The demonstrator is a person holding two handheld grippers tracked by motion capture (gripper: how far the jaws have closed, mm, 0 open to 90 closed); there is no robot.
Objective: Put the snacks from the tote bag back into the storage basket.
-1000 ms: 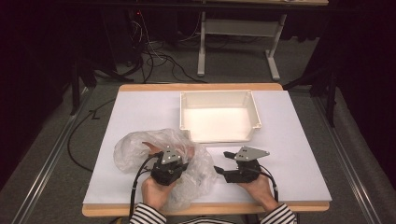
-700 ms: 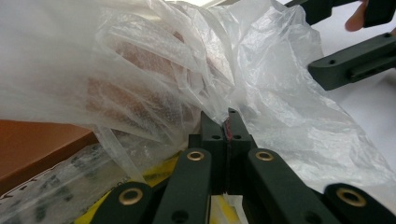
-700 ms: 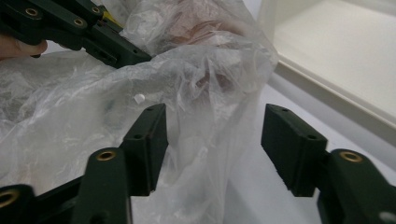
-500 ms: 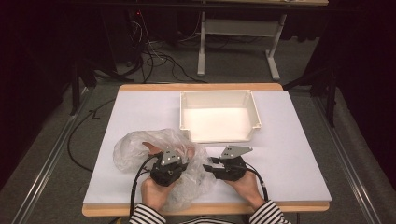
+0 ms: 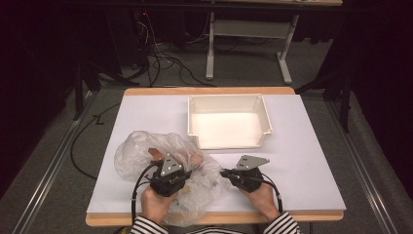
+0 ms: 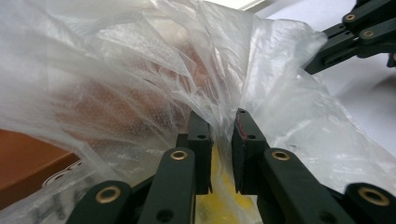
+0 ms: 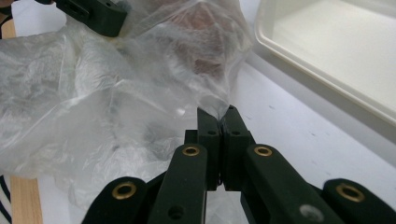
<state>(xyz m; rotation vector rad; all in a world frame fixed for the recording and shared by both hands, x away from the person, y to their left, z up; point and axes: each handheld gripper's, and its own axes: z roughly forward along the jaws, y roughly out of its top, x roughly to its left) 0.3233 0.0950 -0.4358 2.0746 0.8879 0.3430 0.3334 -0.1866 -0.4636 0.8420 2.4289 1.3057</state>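
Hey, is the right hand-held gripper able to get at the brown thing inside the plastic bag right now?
Probably not. The right hand-held gripper has just closed on the plastic bag at its edge, and the film wraps all over the brown thing, so the bag needs opening first.

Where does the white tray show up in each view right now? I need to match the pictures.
High view: the white tray sits centre, beyond the plastic bag, on the white table top.
Left gripper view: a pale sliver at the top edge, behind the bag; I can't be sure it is the tray.
Right gripper view: upper right, rim and floor.
Shared landmark: the plastic bag, at both grippers' fingers.
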